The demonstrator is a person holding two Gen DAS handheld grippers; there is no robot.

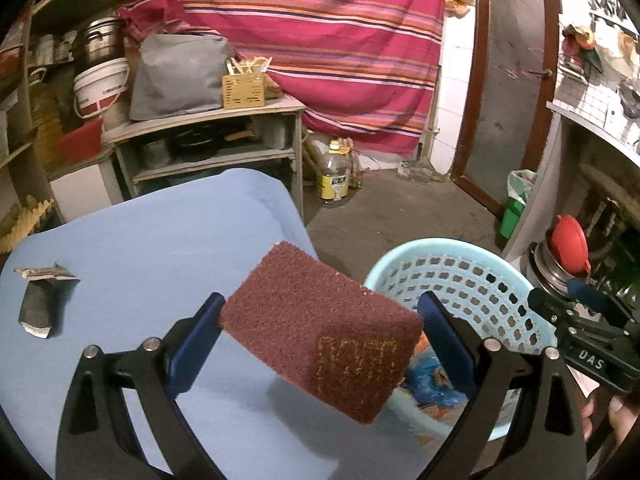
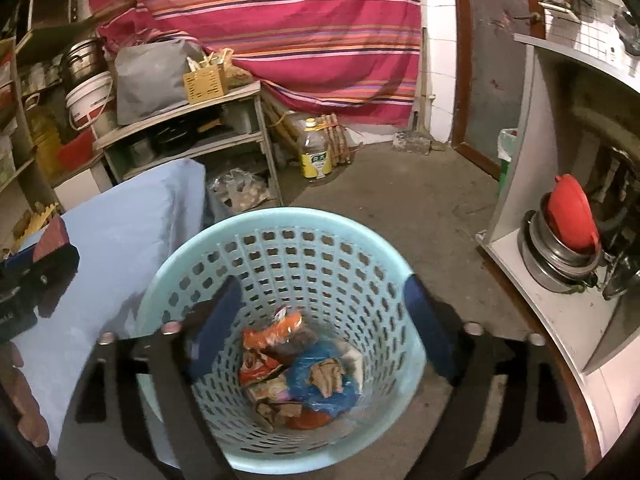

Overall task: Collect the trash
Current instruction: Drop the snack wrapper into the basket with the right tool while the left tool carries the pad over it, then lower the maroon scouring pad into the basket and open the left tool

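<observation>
The left claw [image 1: 320, 320] clamps the scouring pad [image 1: 320, 332] by its ends; released short of the basket [image 1: 460, 264], it would miss. The right claw [image 2: 320, 320] gapes empty.

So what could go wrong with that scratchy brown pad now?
The left gripper pinches the scouring pad only by its ends, over the blue table, not yet over the basket. Let go now, it may miss. The open right gripper hangs above the basket, so the two might bump. A torn wrapper could be forgotten.
</observation>
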